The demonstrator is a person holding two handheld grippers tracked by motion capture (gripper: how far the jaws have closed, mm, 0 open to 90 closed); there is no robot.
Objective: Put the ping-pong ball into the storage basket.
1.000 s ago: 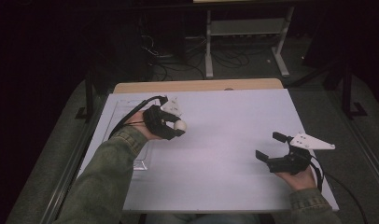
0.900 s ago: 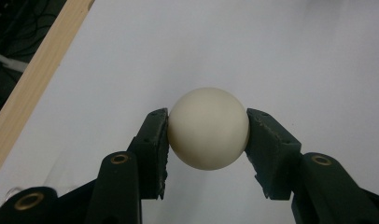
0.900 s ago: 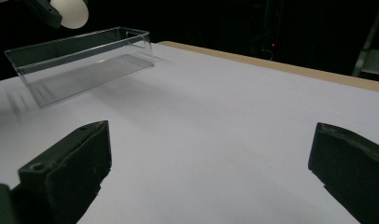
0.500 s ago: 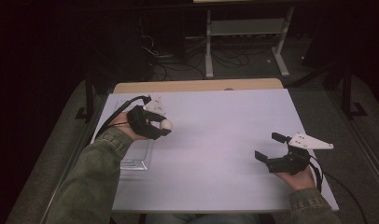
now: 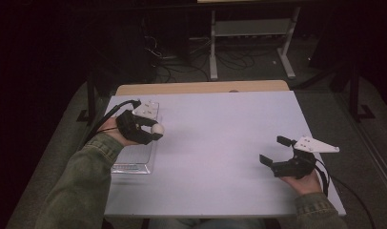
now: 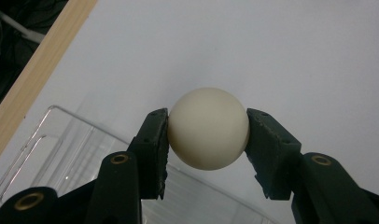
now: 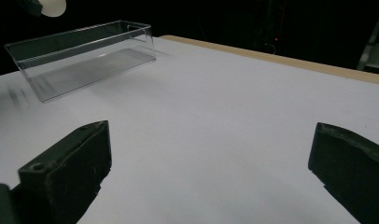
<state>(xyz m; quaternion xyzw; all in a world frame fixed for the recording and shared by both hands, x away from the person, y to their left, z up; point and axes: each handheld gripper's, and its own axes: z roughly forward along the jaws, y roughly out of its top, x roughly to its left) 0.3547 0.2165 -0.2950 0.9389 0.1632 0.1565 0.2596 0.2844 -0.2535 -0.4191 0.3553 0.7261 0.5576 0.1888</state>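
Observation:
A small white ball (image 6: 208, 127) sits pinched between the two black jaws of my left gripper (image 5: 156, 132), which is shut on it. The ball (image 5: 157, 128) hangs over the right wall of a clear plastic tray (image 5: 134, 164) at the table's left side. The same tray (image 7: 85, 58) lies far off to the upper left in the right gripper view, with the ball (image 7: 53, 6) above it. My right gripper (image 5: 276, 150) hovers near the table's right front, jaws wide open with nothing between them.
A white sheet (image 5: 220, 138) covers the table, with a wooden strip (image 5: 201, 88) along its far edge. Beyond the table stand a metal frame (image 5: 249, 43) and cables on a dark floor.
My left gripper has carried the ball leftwards, from the middle-left of the sheet to above the tray's right wall. The right gripper has stayed put.

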